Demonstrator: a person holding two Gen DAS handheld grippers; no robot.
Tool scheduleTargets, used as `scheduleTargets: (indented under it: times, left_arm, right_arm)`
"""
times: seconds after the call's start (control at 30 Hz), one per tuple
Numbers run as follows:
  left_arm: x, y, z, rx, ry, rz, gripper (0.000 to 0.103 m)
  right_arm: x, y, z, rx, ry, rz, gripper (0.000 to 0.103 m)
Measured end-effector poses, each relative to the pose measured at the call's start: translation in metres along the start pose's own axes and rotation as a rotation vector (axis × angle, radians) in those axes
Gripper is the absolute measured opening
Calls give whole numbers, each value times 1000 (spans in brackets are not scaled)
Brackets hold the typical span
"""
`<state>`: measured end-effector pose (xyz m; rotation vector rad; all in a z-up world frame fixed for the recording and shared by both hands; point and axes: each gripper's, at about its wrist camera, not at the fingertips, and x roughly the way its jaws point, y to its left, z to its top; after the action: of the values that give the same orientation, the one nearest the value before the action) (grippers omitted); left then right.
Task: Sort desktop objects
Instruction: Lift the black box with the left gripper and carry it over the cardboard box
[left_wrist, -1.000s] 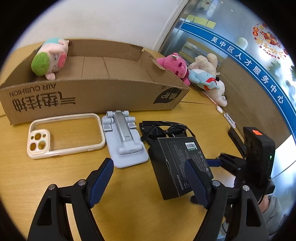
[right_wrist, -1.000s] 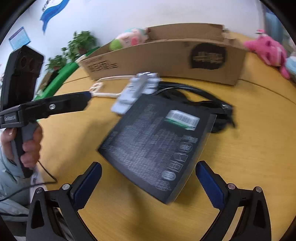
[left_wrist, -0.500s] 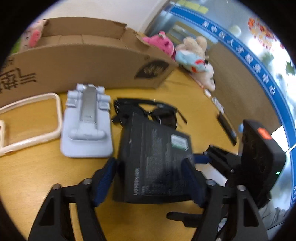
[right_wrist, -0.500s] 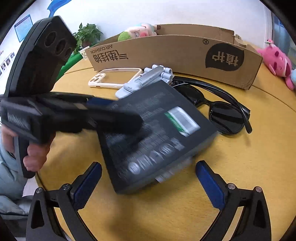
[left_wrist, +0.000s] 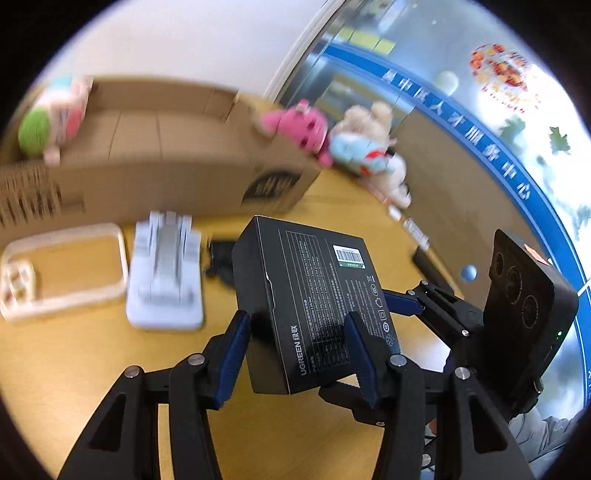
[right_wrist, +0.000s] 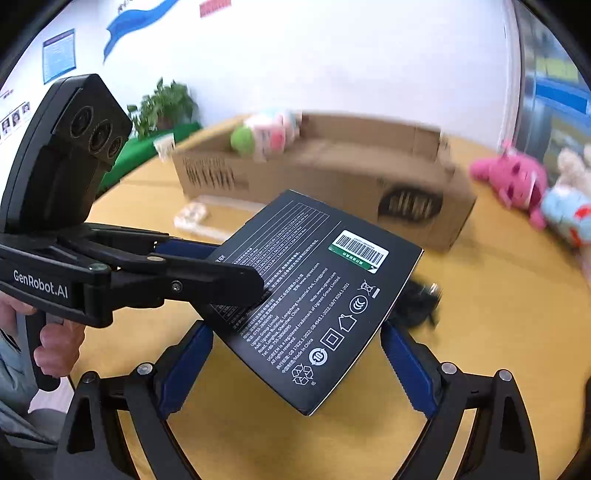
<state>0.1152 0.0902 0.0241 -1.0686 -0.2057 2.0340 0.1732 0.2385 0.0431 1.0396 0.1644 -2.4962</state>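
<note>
A black UGREEN box (left_wrist: 317, 288) hangs tilted above the yellow table, clear of its top. My left gripper (left_wrist: 297, 325) has the near end of the box between its blue pads, which press on both sides as the jaws keep closing. In the right wrist view the left gripper (right_wrist: 236, 269) comes in from the left and grips that same black box (right_wrist: 317, 288). My right gripper (right_wrist: 295, 328) sits under the box's lower corner. Its jaws are closing, and the pads stand just off the box's edges. One right finger (left_wrist: 402, 301) shows behind the box.
An open cardboard carton (left_wrist: 166, 173) lies behind, with a green-and-pink plush (left_wrist: 48, 122) in it. On the table lie a cream phone case (left_wrist: 62, 273), a pale blue phone stand (left_wrist: 164, 273) and black sunglasses (right_wrist: 417, 299). A pink plush (left_wrist: 299, 125) and other plush toys sit at the right.
The left gripper slid around the black box, closed on it and raised it off the table. The right gripper rose with it and its jaws narrowed a little.
</note>
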Motion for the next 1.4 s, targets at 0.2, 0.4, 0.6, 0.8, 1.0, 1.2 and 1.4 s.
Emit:
scheduleTargets:
  times: [0.2, 0.4, 0.6, 0.8, 1.0, 1.2, 1.4]
  left_arm:
    - [-44, -14, 60, 93, -150, 33, 52]
    - [-84, 2, 128, 104, -266, 82, 52]
    - [-113, 26, 192, 134, -343, 167, 52]
    - [-104, 67, 249, 113, -343, 213, 52]
    - [-54, 127, 285, 21, -262, 248, 52]
    - [13, 190, 302, -74, -133, 292, 52]
    - [78, 239, 303, -170, 9, 339, 52]
  right_arm:
    - [-26, 2, 77, -90, -122, -38, 93]
    - [-20, 1, 169, -164, -183, -7, 93]
    - [7, 7, 257, -228, -234, 37, 94]
    - [60, -11, 320, -221, -202, 79, 94]
    - [142, -40, 351, -178, -96, 129, 94]
    - [246, -77, 353, -109, 43, 181, 94]
    - [328, -103, 331, -20, 162, 213, 94]
